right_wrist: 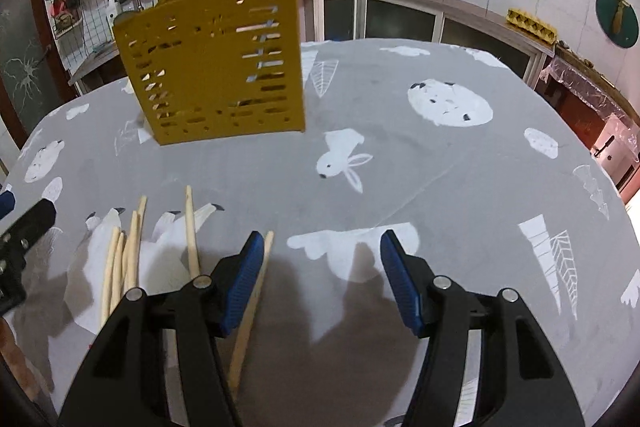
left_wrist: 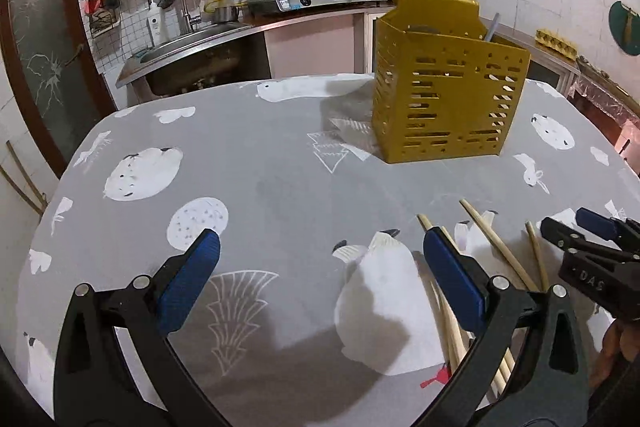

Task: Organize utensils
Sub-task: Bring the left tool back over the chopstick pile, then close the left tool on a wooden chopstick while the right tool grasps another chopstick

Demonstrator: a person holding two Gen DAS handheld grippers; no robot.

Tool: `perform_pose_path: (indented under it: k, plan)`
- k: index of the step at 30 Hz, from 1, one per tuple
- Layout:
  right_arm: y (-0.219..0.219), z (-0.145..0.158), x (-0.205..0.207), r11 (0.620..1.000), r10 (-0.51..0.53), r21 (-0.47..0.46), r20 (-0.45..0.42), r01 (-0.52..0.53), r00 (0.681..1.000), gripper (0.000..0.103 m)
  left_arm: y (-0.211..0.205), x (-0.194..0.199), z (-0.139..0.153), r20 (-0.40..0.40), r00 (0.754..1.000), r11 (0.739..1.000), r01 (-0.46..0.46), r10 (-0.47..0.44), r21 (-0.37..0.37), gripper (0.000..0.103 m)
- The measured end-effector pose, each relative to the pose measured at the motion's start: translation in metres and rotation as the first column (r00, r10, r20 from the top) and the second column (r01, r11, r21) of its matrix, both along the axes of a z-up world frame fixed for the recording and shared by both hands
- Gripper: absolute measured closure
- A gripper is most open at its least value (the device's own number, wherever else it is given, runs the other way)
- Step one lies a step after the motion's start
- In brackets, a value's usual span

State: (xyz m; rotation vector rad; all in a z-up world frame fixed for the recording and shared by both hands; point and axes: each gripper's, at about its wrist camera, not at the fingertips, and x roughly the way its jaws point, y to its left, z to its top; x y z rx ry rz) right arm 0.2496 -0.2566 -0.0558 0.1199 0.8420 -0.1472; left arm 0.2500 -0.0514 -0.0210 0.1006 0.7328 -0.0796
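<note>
Barely begun: both claws, left gripper and right gripper, wide open, empty; chopsticks loose beside them, yellow holder ahead, maybe one utensil inside.

left gripper wide open, blue pads far apart, nothing between, held low and level. right gripper also open, empty, blue pads spread, seen in left wrist view at far right edge. bit of hand behind it, mostly hidden.
</note>
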Motion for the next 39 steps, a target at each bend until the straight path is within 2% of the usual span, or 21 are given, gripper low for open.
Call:
perform_pose_path:
  k: [3, 5, 9, 13, 14, 18, 22, 25, 29, 35, 39]
  plan:
    - [0.007, -0.003, 0.002, 1.0, 0.01, -0.005, -0.021, -0.01, 1.0, 0.044, -0.001, 0.004, -0.007, -0.035, 0.999, 1.0, -0.001, 0.001, -0.004, 0.005]
    - [0.011, -0.008, 0.004, 1.0, 0.013, -0.009, -0.043, -0.014, 0.999, 0.055, -0.001, 0.006, -0.012, -0.053, 0.999, 1.0, -0.004, 0.004, -0.006, 0.005]
    - [0.013, -0.011, 0.005, 1.0, 0.012, 0.011, -0.05, -0.011, 0.999, 0.064, 0.001, 0.009, -0.02, -0.083, 0.996, 1.0, -0.014, 0.012, -0.025, 0.005]
    - [0.018, -0.01, 0.009, 0.998, 0.04, 0.041, -0.062, -0.038, 0.997, 0.092, -0.002, 0.01, -0.024, -0.112, 0.994, 0.999, -0.002, -0.004, -0.047, 0.005]
    - [0.02, -0.01, 0.01, 0.998, 0.047, 0.036, -0.064, -0.044, 0.997, 0.094, -0.003, 0.011, -0.025, -0.118, 0.993, 0.999, 0.002, -0.008, -0.053, 0.005]
    - [0.017, -0.009, 0.009, 0.997, 0.075, 0.035, -0.064, -0.072, 0.995, 0.096, -0.006, 0.011, -0.029, -0.141, 0.99, 0.998, 0.009, -0.018, -0.063, 0.005]
    - [0.006, -0.007, 0.005, 0.997, 0.07, -0.004, -0.064, -0.071, 0.995, 0.096, -0.012, 0.012, -0.033, -0.164, 0.986, 0.997, 0.022, -0.033, -0.071, 0.011]
    - [-0.008, -0.009, 0.002, 0.998, 0.065, 0.022, -0.067, -0.064, 0.996, 0.096, -0.018, 0.011, -0.035, -0.182, 0.982, 0.995, 0.041, -0.056, -0.086, 0.016]
    - [-0.015, -0.01, -0.001, 0.998, 0.064, 0.02, -0.064, -0.063, 0.996, 0.096, -0.026, 0.01, -0.037, -0.184, 0.981, 0.995, 0.054, -0.068, -0.08, 0.017]
    - [-0.017, -0.012, -0.002, 0.998, 0.063, 0.034, -0.054, -0.062, 0.997, 0.096, -0.033, 0.008, -0.036, -0.188, 0.978, 0.994, 0.08, -0.093, -0.077, 0.033]
    - [-0.019, -0.012, -0.002, 0.997, 0.062, 0.043, -0.054, -0.06, 0.997, 0.096, -0.035, 0.013, -0.039, -0.23, 0.966, 0.989, 0.096, -0.121, -0.114, 0.053]
